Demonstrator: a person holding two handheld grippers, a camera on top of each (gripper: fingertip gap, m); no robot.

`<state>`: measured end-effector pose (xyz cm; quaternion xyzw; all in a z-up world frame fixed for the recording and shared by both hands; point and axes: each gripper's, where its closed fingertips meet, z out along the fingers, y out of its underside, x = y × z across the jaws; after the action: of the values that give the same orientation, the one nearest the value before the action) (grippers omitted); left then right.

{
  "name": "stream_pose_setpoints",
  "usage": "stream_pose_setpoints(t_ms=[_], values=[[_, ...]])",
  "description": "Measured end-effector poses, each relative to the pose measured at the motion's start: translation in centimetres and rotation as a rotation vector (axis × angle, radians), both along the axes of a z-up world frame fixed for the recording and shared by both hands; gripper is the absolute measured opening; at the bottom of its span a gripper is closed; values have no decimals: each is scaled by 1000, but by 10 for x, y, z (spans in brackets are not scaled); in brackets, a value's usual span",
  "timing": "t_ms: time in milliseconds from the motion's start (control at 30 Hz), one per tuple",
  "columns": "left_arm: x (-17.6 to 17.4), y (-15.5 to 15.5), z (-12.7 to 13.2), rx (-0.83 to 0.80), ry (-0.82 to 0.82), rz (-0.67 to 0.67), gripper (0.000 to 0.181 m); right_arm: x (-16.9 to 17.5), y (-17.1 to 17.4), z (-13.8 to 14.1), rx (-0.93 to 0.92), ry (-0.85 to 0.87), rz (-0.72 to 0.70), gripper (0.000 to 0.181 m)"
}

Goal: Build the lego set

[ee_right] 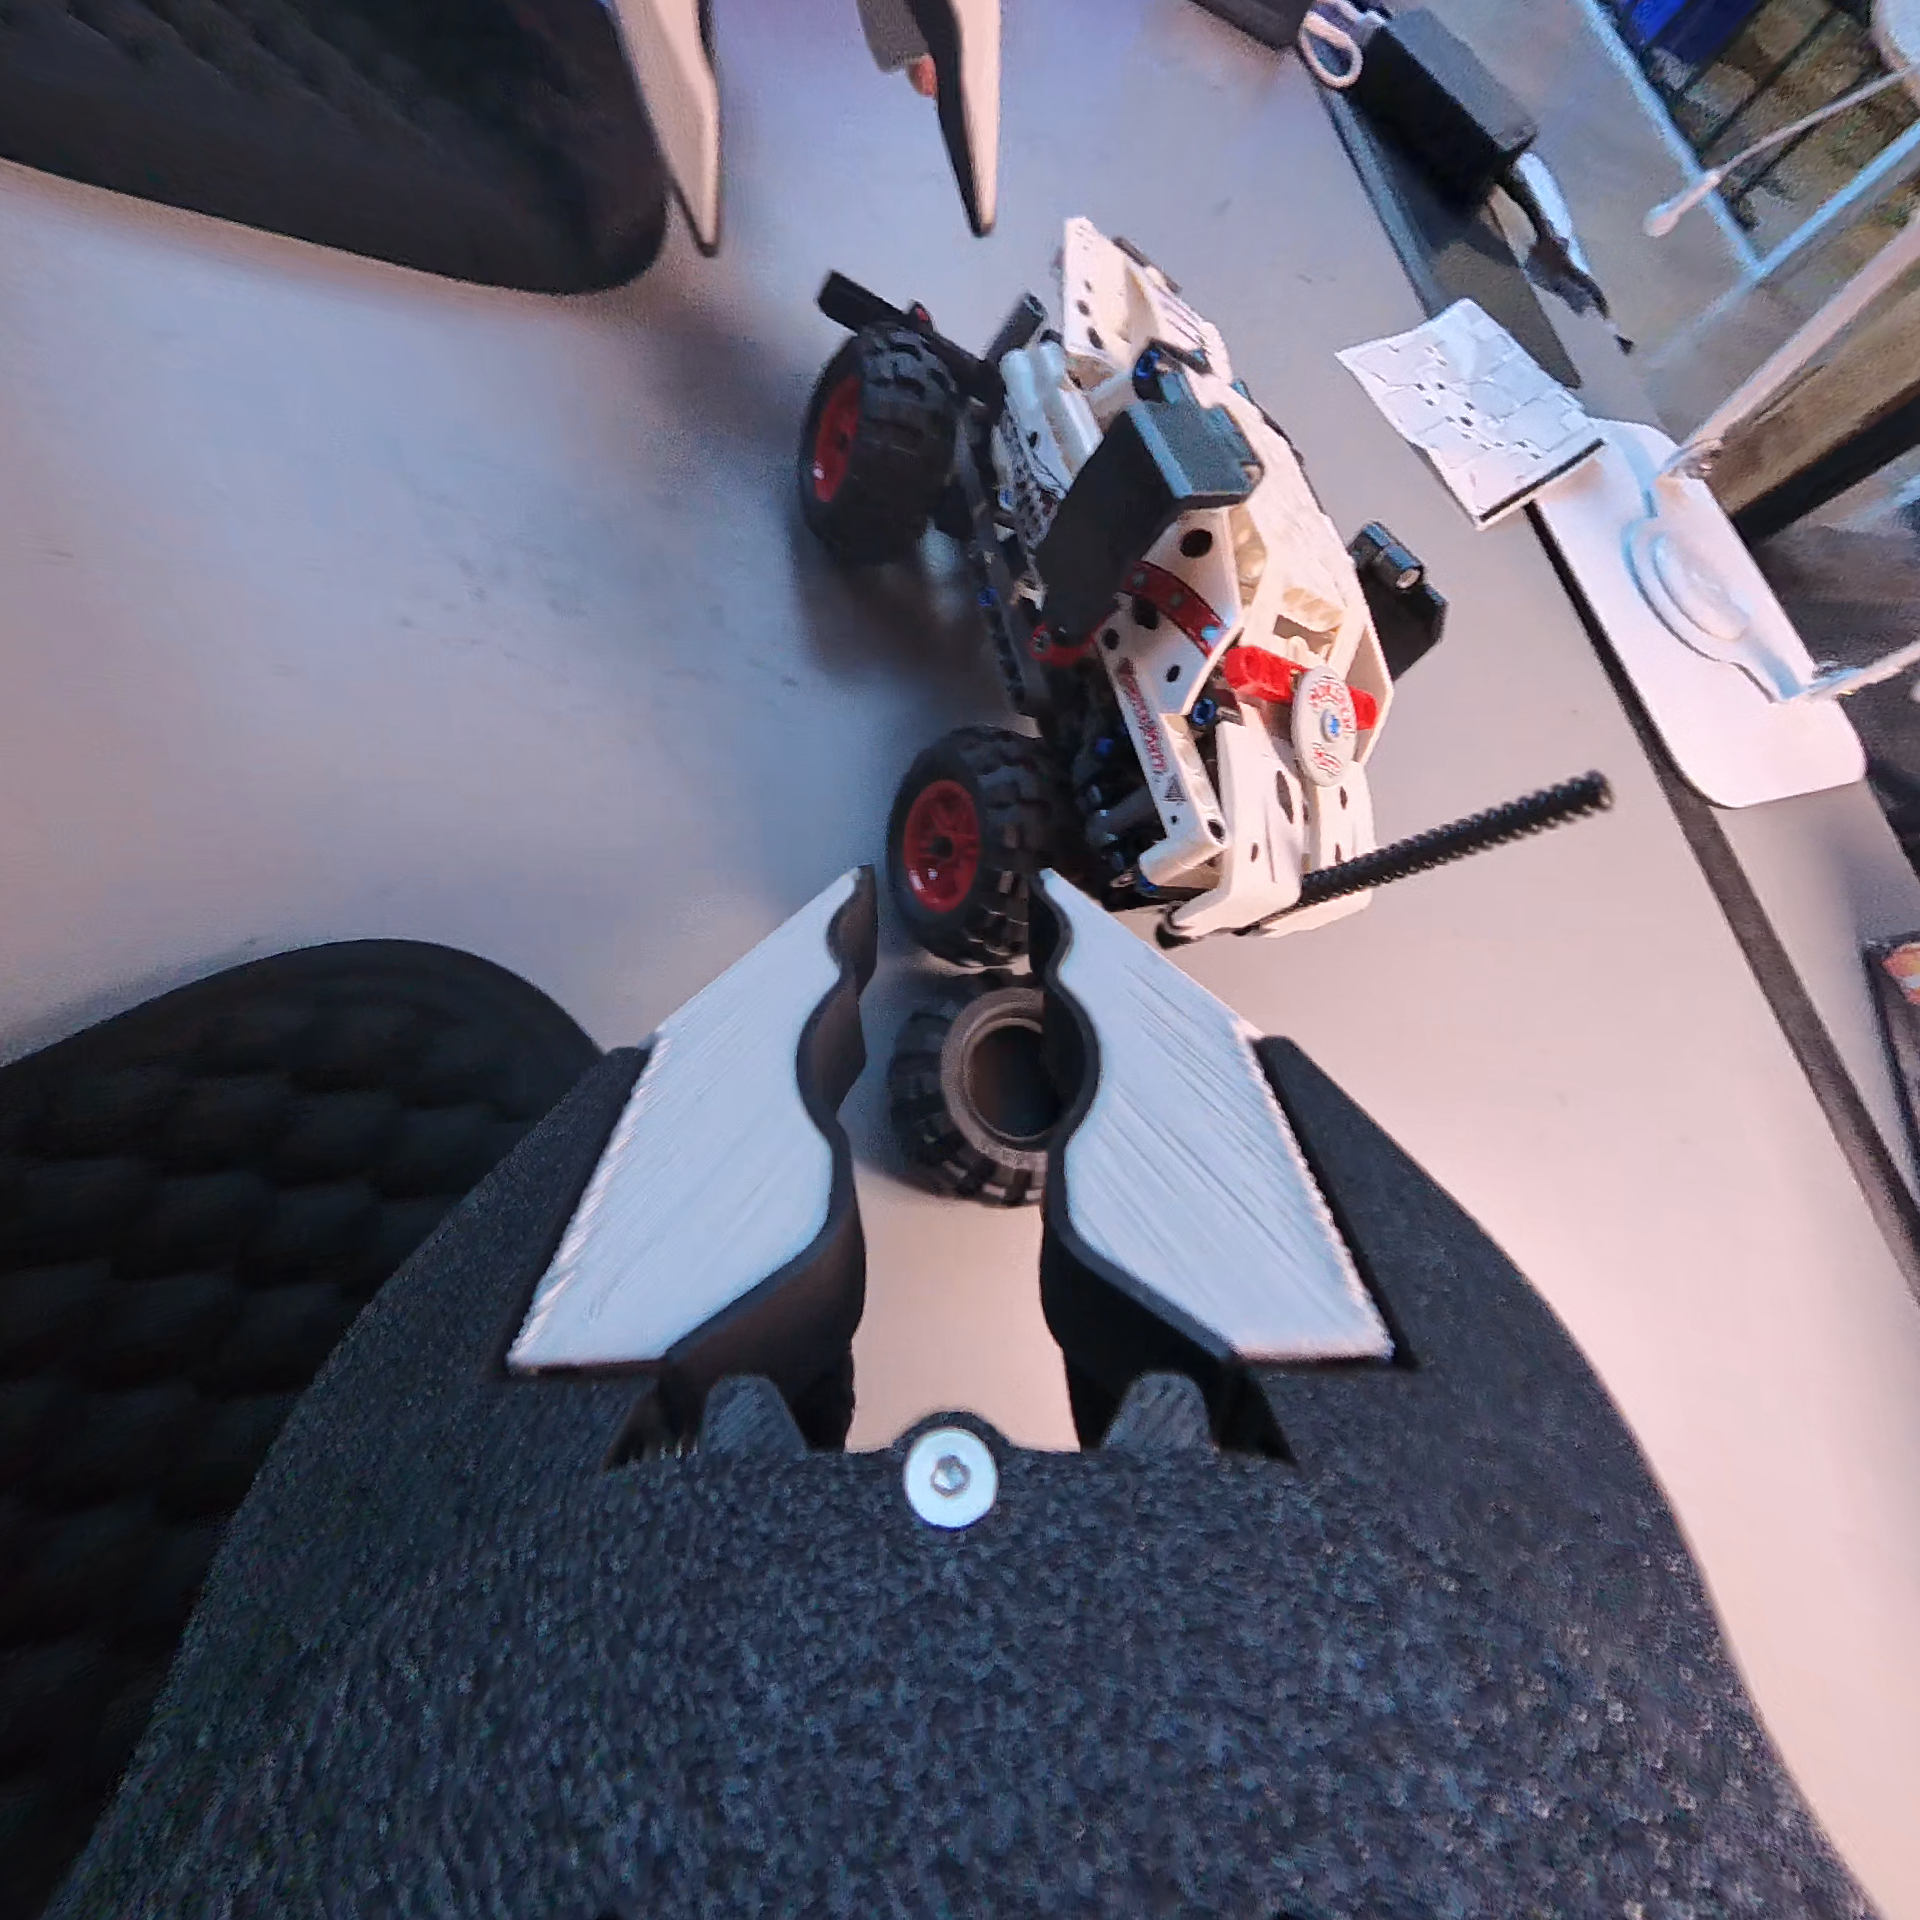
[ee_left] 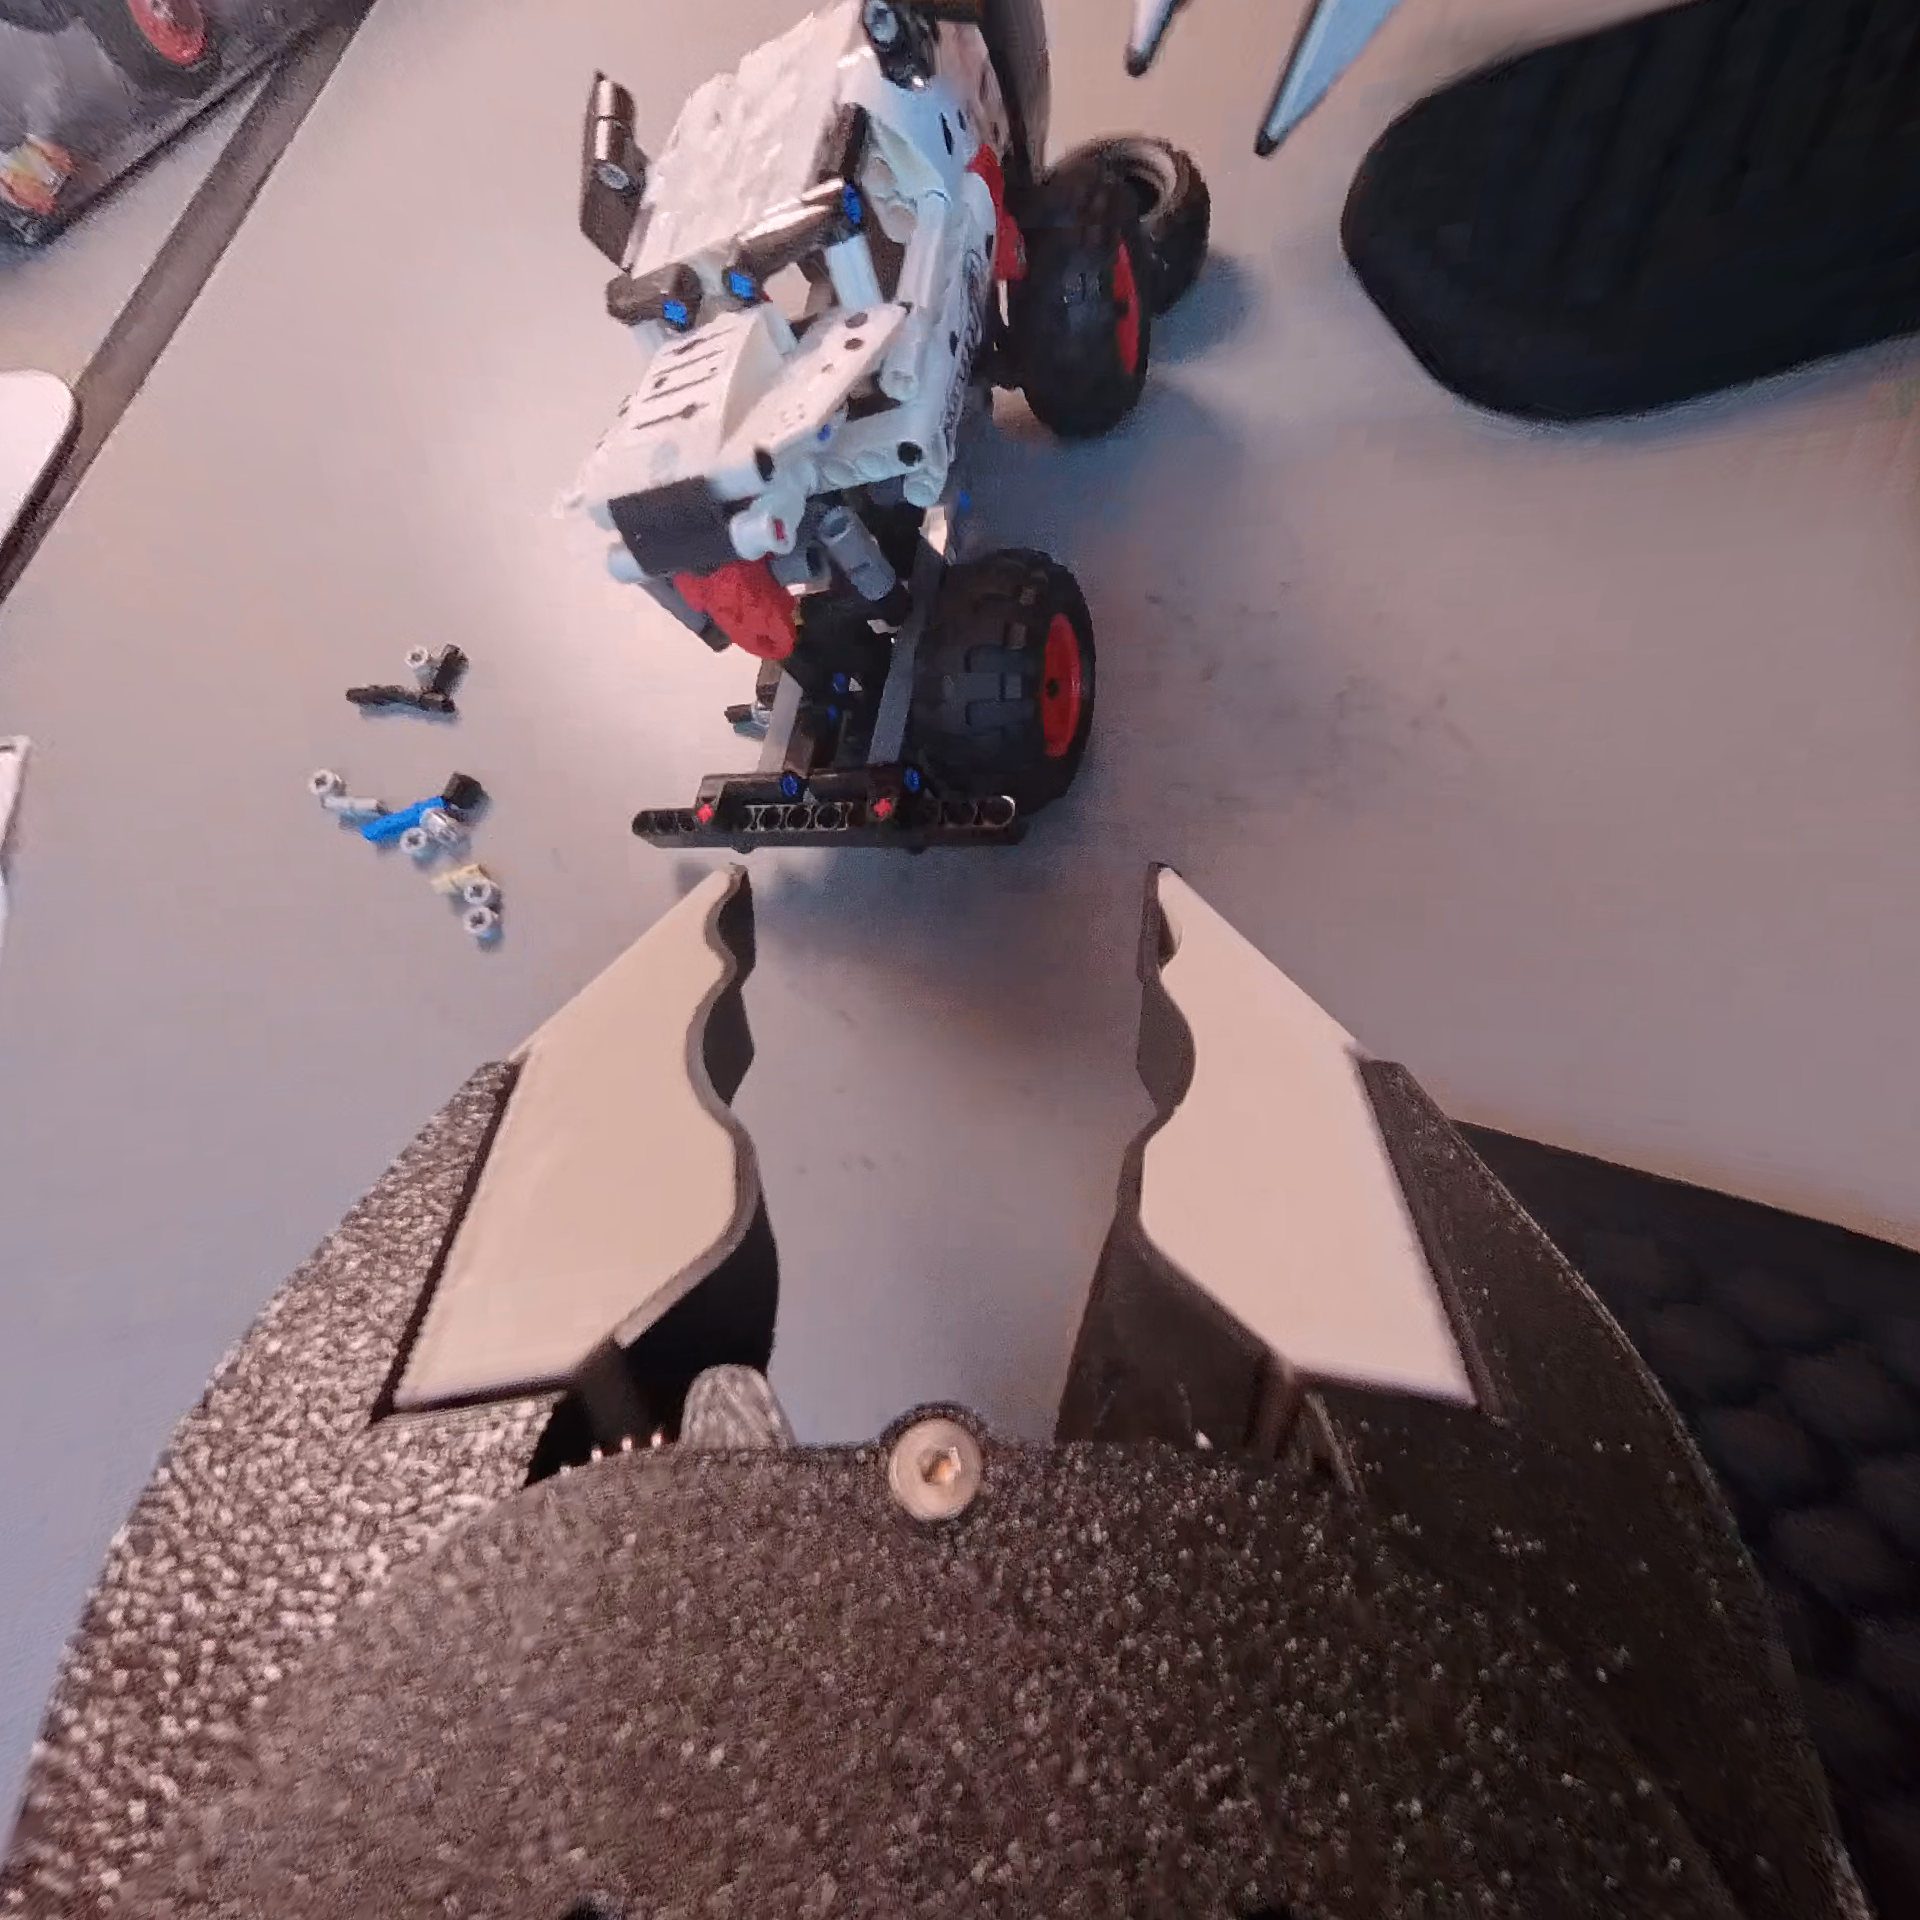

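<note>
Jaws of the left gripper [ee_left: 945, 883] stand spread before the truck [ee_left: 831, 416]. Right gripper [ee_right: 956, 894] hangs parted above a loose tyre [ee_right: 966, 1091].

You're working at what looks like an office or lab desk: a smooth grey tabletop [ee_right: 416, 582], a black power adapter [ee_right: 1439, 104] at 1 o'clock, and a white stand base [ee_right: 1704, 634] with a blurry printed sheet [ee_right: 1465, 405] at 2 o'clock.

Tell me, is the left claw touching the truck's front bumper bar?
Apart. The left wrist view shows bare table between the open left claw and the black bumper bar.
</note>
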<state>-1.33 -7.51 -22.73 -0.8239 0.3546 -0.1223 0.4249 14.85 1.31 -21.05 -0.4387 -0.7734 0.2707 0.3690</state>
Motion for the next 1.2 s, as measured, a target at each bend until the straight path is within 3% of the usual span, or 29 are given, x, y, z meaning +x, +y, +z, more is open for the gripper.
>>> stream_pose_setpoints(t_ms=[167,300,433,633,933,1067,1200], values=[[-1,5,6,-2,-197,89,79,9,10,30,-80,86,-51,29],[3,25,1,-9,-172,105,73,2,55,40,-177,136,-198,40],[10,33,-3,-65,-159,62,60,-21,60,33,-446,50,-177,63],[-3,24,5,-27,-177,112,59,-47,43,17,-351,6,-62,46],[-5,32,31,34,-323,219,50,-43,35,20,-380,24,-111,42],[21,51,42,75,-218,179,55,-40,31,20,-399,16,-117,42],[42,71,41,121,91,112,66,-36,28,19,-385,23,-129,43]])
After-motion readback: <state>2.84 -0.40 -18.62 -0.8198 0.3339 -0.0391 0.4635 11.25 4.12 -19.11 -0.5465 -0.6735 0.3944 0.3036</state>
